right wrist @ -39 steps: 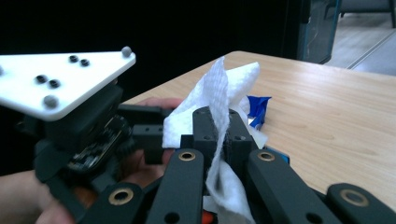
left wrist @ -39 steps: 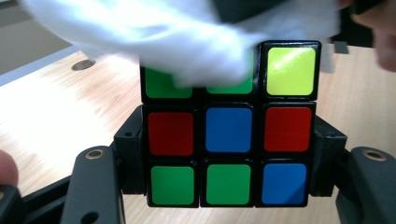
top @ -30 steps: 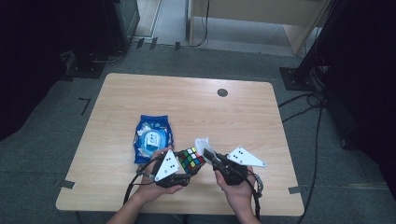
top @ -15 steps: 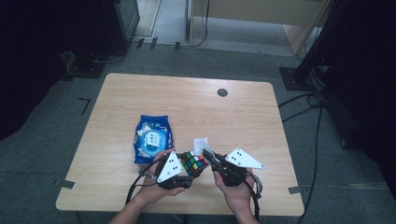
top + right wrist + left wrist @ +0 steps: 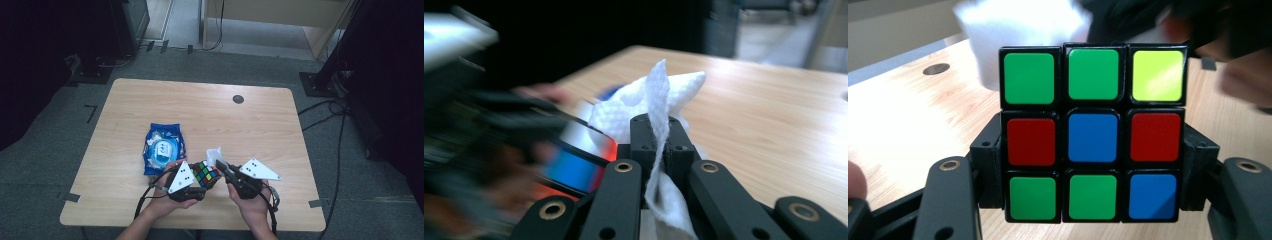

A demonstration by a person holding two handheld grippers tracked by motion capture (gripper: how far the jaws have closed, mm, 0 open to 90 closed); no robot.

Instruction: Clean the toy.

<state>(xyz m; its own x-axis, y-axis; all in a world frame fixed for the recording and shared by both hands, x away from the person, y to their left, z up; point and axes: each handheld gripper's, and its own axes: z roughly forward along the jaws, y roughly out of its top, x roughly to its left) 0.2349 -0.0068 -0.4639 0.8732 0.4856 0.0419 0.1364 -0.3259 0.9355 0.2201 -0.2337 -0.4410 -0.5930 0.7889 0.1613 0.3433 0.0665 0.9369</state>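
A colour puzzle cube (image 5: 205, 173) (image 5: 1093, 134) is held above the table's near edge, with my left gripper (image 5: 204, 178) (image 5: 1093, 172) shut on its two sides. Its face toward the left gripper view shows green, blue, red and yellow squares. My right gripper (image 5: 221, 166) (image 5: 658, 137) is shut on a white wipe (image 5: 655, 102) (image 5: 214, 154), pinched edge-on between the jaws. The wipe lies against the cube (image 5: 579, 160) at its far right side. A white patch of the wipe (image 5: 1013, 25) rises behind the cube in the left gripper view.
A blue pack of wipes (image 5: 163, 148) lies flat on the wooden table (image 5: 210, 115), just left of the hands. A round cable hole (image 5: 238, 99) (image 5: 936, 68) sits toward the far edge. Dark stands and cables ring the table on the grey floor.
The right gripper with the wipe has shifted slightly against the cube. The left hand and cube have stayed in place.
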